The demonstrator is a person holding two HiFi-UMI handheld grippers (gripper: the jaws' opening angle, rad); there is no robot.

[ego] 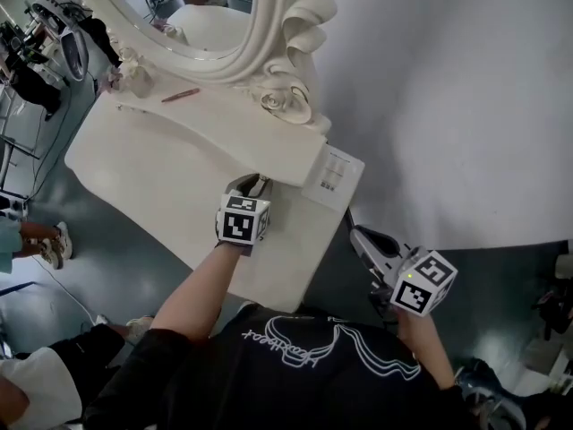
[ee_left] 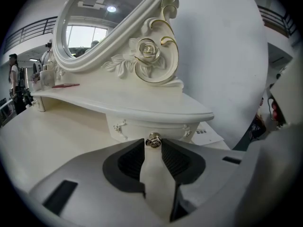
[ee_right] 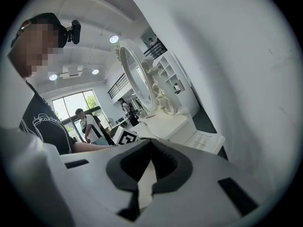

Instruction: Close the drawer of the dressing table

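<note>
The white dressing table (ego: pixel 170 182) carries an oval mirror (ego: pixel 260 34) on a raised shelf (ee_left: pixel 142 103). Under that shelf's edge sits the small drawer front (ee_left: pixel 137 126) with a brass knob (ee_left: pixel 153 140). In the left gripper view my left gripper (ee_left: pixel 153 143) has its two tips closed on that knob. From the head view the left gripper (ego: pixel 249 186) rests over the table top at the shelf's front and hides the drawer. My right gripper (ego: pixel 363 240) hangs off the table's right side, shut with nothing in it (ee_right: pixel 151 143).
A printed paper sheet (ego: pixel 333 173) lies on the table's right corner by the white wall (ego: pixel 466 106). A red pencil-like stick (ego: pixel 181 95) and small bottles (ego: pixel 134 74) stand on the shelf's left end. People stand at the left, beyond the table.
</note>
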